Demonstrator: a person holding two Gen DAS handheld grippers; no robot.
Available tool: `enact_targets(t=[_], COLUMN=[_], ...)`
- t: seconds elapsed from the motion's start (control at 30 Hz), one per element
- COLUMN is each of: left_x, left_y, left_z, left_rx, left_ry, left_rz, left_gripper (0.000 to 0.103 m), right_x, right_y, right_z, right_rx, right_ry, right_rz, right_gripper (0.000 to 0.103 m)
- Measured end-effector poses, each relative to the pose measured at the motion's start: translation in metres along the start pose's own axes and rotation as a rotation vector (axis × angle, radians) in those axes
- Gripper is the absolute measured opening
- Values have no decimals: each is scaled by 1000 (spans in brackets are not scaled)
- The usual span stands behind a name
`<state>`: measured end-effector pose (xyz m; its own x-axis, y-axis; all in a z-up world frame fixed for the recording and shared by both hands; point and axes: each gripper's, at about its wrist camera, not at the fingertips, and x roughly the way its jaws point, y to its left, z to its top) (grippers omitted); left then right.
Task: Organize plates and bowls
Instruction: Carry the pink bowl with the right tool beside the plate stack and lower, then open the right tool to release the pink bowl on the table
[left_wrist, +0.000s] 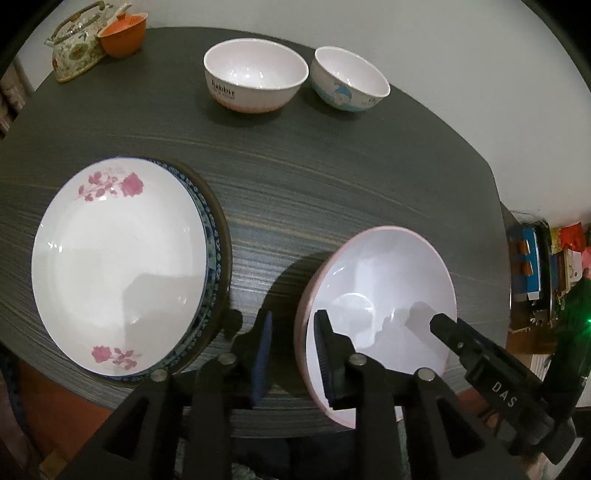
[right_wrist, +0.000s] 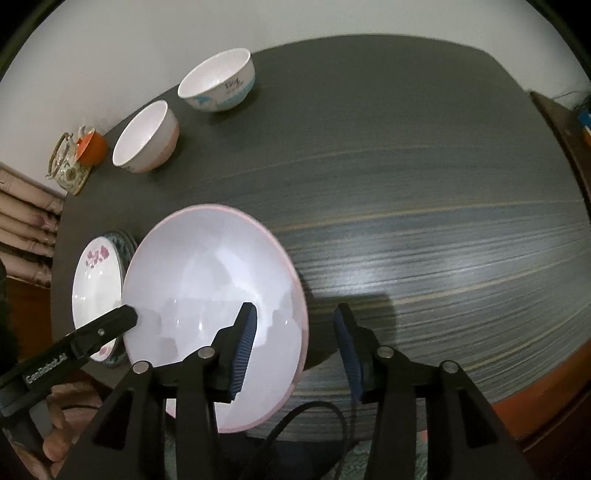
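Note:
A large pink-rimmed white bowl (left_wrist: 384, 291) sits near the table's front edge; it also shows in the right wrist view (right_wrist: 210, 288). My left gripper (left_wrist: 293, 354) is open and straddles its left rim, one finger inside, one outside. My right gripper (right_wrist: 295, 347) is open and straddles its right rim the same way. A white plate with pink flowers (left_wrist: 118, 266) lies on a stack of blue-patterned plates at the left (right_wrist: 96, 280). A white and pink "Rabbit" bowl (left_wrist: 255, 79) and a white and blue bowl (left_wrist: 349, 79) stand at the far side.
A floral teapot (left_wrist: 75, 51) and an orange cup (left_wrist: 122, 33) stand at the far left corner. The dark wood-grain table (left_wrist: 332, 177) stretches wide to the right (right_wrist: 443, 221). A cluttered shelf (left_wrist: 535, 266) stands beyond the right edge. A black cable (right_wrist: 306, 424) hangs below the right gripper.

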<state>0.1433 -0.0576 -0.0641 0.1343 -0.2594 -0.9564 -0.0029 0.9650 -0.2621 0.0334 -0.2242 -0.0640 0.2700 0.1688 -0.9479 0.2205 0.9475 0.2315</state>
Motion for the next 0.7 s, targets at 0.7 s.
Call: enact_targets(t=[0.7], left_x=[-41], left_y=[22], left_z=[34], left_rx=[-13], left_ry=[-130], left_rz=[18], left_gripper=[34], right_x=[-26], right_y=[29], right_z=[33], right_rx=[-141], right_ry=[-125], right_rz=[43], right_gripper=[41])
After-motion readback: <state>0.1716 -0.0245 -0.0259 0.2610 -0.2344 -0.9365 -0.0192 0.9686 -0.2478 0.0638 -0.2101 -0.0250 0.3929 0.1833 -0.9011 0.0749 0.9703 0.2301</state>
